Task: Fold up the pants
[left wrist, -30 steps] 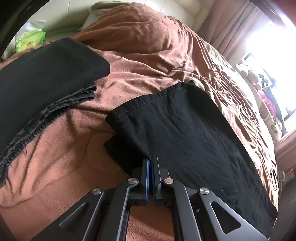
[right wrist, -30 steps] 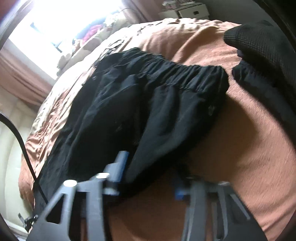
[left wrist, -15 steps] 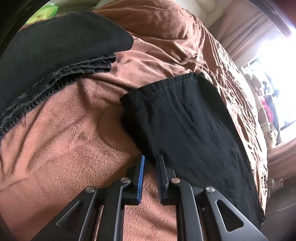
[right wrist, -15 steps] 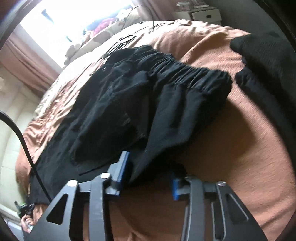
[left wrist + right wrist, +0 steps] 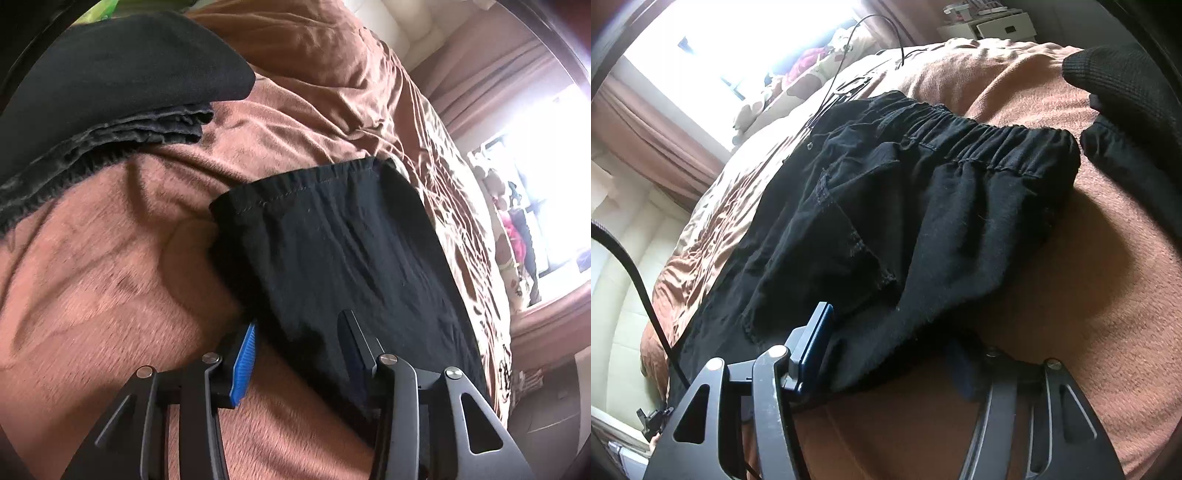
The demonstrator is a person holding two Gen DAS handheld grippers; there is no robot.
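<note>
In the left wrist view, the left gripper has its jaws spread apart; they have just been opening, and the near edge of the black pants lies loosely between them, released rather than pinched. Just ahead of this gripper the pant leg runs away across the brown blanket, ending in a stitched hem that lies flat and looks doubled over. Farther ahead and to the left sits a stack of dark folded clothes. In the right wrist view, the right gripper is likewise parted, its jaws also just having been opening, with a fold of the pants resting between them but not pressed by either pad. Ahead of it the elastic waistband lies gathered across the blanket, and a patch pocket faces up beside the left finger. To the far right another dark garment rests on the bed, and a black cable curves away at the left. As a judgement, one lengthwise fold seems to have been laid down and let go, leg upon leg; the pants remain long, so folding them across into a compact bundle is likely still to do. No brand, label or legible writing can be made out on the pants or elsewhere.
</note>
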